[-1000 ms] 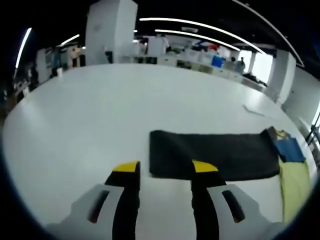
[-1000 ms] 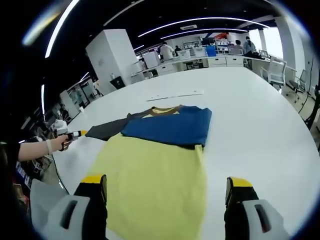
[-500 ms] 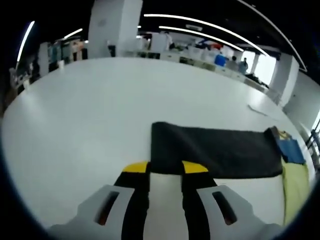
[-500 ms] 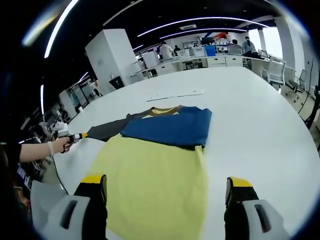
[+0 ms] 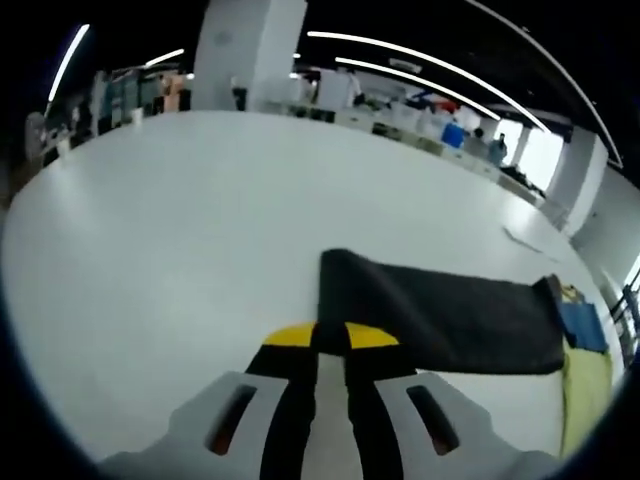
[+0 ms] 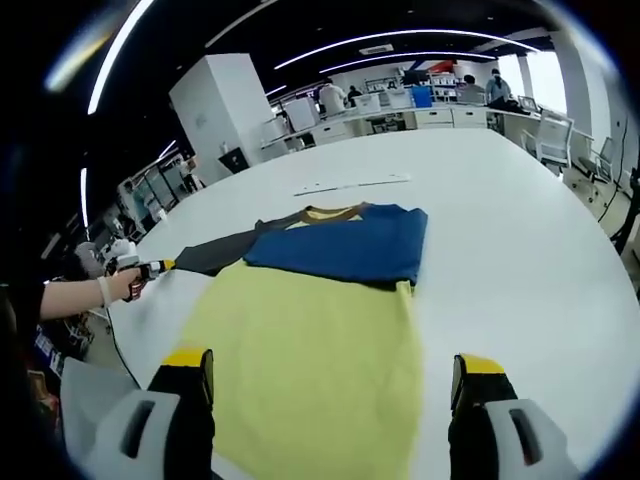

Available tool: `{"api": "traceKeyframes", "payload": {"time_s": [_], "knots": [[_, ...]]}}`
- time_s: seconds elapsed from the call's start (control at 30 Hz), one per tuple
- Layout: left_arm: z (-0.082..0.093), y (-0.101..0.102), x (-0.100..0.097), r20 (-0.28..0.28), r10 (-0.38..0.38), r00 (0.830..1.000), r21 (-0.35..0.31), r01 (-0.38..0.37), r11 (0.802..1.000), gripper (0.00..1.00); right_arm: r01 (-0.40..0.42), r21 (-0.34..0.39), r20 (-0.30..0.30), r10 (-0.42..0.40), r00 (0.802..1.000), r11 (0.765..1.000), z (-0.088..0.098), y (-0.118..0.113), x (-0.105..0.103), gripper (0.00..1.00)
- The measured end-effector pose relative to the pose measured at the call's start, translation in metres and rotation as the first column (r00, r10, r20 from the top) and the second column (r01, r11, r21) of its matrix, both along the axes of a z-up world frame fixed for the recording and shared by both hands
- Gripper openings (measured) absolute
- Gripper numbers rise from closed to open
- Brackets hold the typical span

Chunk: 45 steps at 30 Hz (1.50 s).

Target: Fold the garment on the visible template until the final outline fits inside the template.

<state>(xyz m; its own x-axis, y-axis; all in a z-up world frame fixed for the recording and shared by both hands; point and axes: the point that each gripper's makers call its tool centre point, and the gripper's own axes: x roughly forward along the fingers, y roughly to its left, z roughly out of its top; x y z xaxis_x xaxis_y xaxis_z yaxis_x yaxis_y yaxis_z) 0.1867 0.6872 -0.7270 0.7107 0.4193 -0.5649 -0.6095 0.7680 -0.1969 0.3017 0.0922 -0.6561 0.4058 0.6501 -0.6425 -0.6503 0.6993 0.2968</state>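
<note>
The garment lies flat on the white table: a yellow body, a blue part folded across its top, and a dark grey sleeve stretched out to the left. My right gripper is open wide, with its jaws standing on either side of the yellow body's near end. In the left gripper view the sleeve runs off to the right toward the blue part. My left gripper is shut on the sleeve's cuff corner. It also appears in the right gripper view, where the left gripper sits at the sleeve's tip.
A person's hand holds the left gripper near the table's left edge. A thin pale strip lies on the table beyond the collar. Office chairs stand at the right. Desks and people fill the far background.
The left gripper's jaws have come together from apart onto the sleeve's cuff, and the cuff edge now looks slightly raised. The right gripper has stayed open in place.
</note>
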Motion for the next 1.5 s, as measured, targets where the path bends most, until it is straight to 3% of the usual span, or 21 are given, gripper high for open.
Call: {"api": "traceKeyframes", "payload": {"time_s": [0.17, 0.3, 0.5, 0.57, 0.7, 1.1, 1.5], "knots": [[0.002, -0.001, 0.001, 0.017, -0.001, 1.0, -0.014, 0.001, 1.0, 0.0, 0.001, 0.004, -0.007, -0.001, 1.0, 1.0, -0.003, 0.001, -0.001, 1.0], [0.014, -0.007, 0.005, 0.068, -0.017, 0.998, -0.028, 0.019, 0.999, 0.0, -0.006, 0.01, -0.002, 0.006, 1.0, 1.0, -0.002, 0.004, 0.0, 1.0], [0.054, -0.019, 0.024, 0.214, -0.049, 0.976, -0.023, 0.055, 0.998, 0.0, -0.01, 0.023, 0.007, 0.01, 1.0, 1.0, 0.001, 0.006, 0.002, 1.0], [0.07, -0.027, 0.033, 0.273, -0.062, 0.96, -0.03, 0.073, 0.997, 0.0, -0.011, 0.026, 0.011, 0.011, 1.0, 1.0, 0.002, 0.006, 0.003, 1.0], [0.094, -0.045, 0.048, 0.328, -0.087, 0.941, -0.041, 0.106, 0.994, 0.0, -0.015, 0.036, 0.012, 0.015, 1.0, 0.999, 0.003, 0.005, 0.001, 1.0], [0.133, -0.114, 0.097, 0.402, -0.198, 0.894, -0.038, 0.232, 0.972, 0.0, -0.01, 0.063, 0.01, 0.009, 1.0, 0.998, 0.002, -0.013, -0.004, 1.0], [0.153, -0.187, 0.134, 0.42, -0.319, 0.85, -0.024, 0.362, 0.932, 0.0, -0.013, 0.106, 0.021, 0.011, 1.0, 0.994, 0.008, -0.02, 0.007, 1.0]]}}
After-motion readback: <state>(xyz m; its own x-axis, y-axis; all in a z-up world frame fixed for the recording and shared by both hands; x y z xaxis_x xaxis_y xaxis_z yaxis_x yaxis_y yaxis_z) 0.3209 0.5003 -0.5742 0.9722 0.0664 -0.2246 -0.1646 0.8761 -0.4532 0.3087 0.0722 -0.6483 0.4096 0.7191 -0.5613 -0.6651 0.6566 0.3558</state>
